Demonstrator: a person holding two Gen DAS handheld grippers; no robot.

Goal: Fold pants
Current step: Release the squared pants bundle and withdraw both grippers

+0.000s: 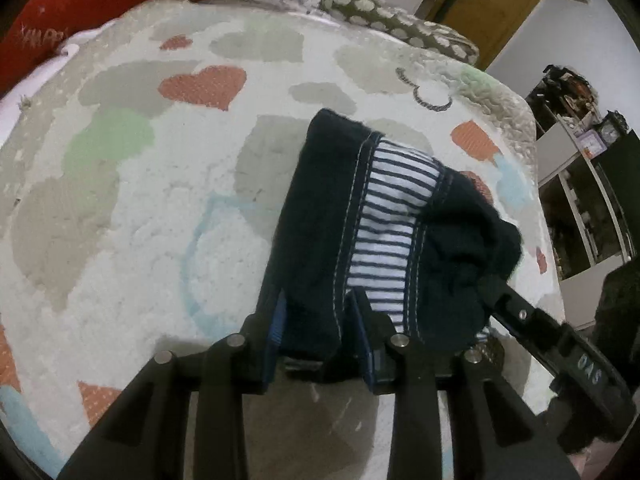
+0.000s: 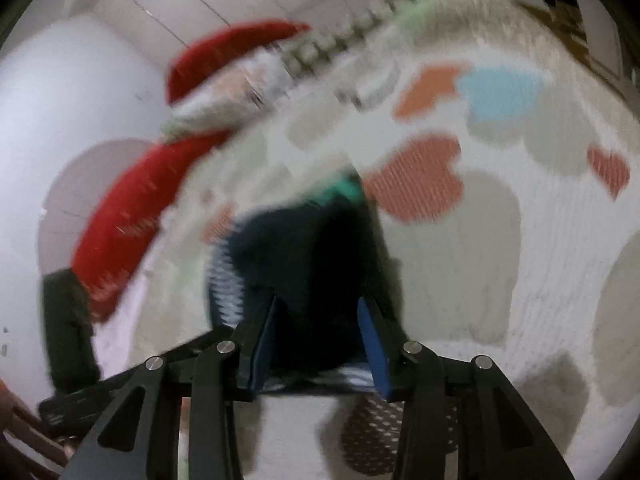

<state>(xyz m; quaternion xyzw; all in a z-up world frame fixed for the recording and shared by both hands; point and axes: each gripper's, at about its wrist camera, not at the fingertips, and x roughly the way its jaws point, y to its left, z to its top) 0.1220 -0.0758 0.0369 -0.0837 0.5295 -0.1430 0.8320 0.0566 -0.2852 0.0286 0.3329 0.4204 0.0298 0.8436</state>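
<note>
Left wrist view: I see the left gripper [image 1: 318, 316] at lower centre of the frame, its two blue-padded fingers [image 1: 277, 320] set around a fold of the dark navy pants [image 1: 316, 216], with cloth filling the gap between them, so I read it as clamped on the fabric. The pants lie bunched at centre right of the frame on the heart-patterned bedspread [image 1: 132, 208], with the striped blue-and-white lining [image 1: 390, 220] exposed between two seams of pale stitching. The right gripper [image 1: 486, 282] enters from the lower right edge, its tip touching the pants' right-hand bulge; I cannot tell its finger state from this side. A red cushion [image 1: 76, 4] sits at upper left, a spotted pillow [image 1: 384, 12] at upper centre. Right wrist view, heavily motion-blurred: the right gripper [image 2: 320, 320] sits at lower centre, blue pads [image 2: 370, 336] either side of the pants [image 2: 316, 264], dark cloth occupying the gap, so it appears to be gripping. The bedspread [image 2: 500, 240] fills the right half.
</note>
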